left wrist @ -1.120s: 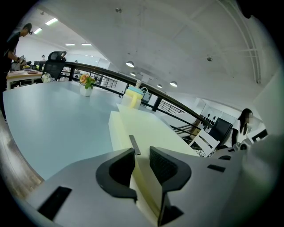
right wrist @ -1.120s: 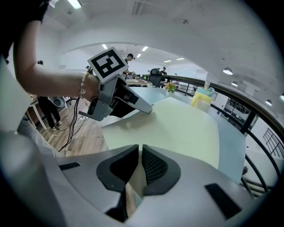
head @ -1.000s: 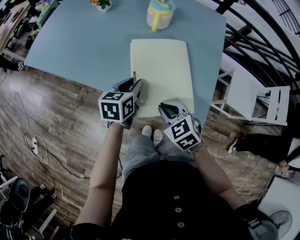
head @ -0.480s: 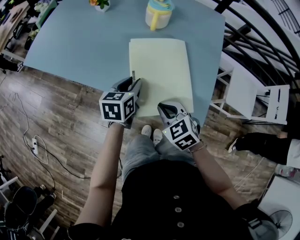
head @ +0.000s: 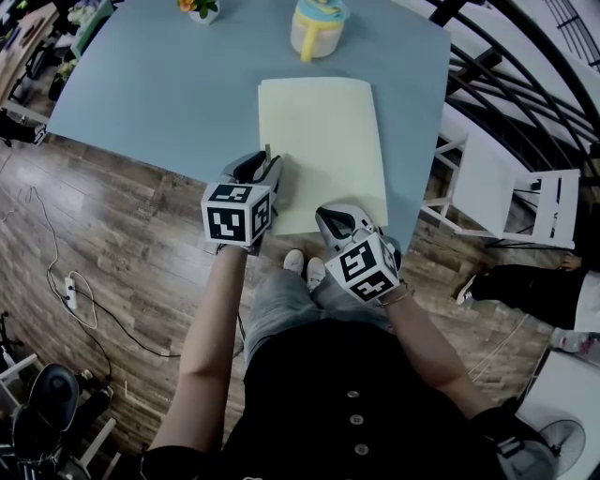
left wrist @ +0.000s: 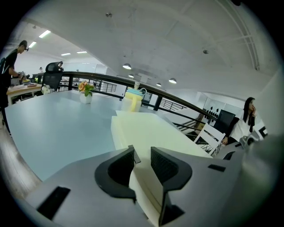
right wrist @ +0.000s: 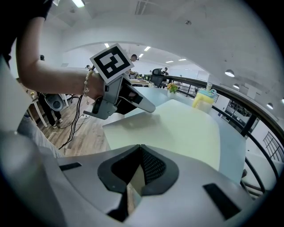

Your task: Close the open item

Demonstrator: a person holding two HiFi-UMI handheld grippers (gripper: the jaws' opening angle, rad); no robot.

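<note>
A pale yellow folder [head: 323,141] lies flat and closed on the blue table [head: 169,84]. My left gripper [head: 267,167] sits at its near left corner. In the left gripper view the jaws [left wrist: 142,157] straddle the folder's left edge [left wrist: 133,133] with a gap between the pads; they have just been opening. My right gripper [head: 334,217] rests at the folder's near edge, right of the middle. The right gripper view shows its pads [right wrist: 141,148] closed together, the folder [right wrist: 177,128] stretching ahead and the left gripper [right wrist: 128,99] on the far corner.
A yellow lidded cup [head: 319,28] stands just beyond the folder's far edge, and a small flower pot [head: 204,7] to its left. The table's near edge runs right under both grippers. A white chair [head: 506,187] and a black railing [head: 506,84] stand to the right.
The left gripper has turned slightly at the folder's corner. The folder and the right gripper stay where they were.
</note>
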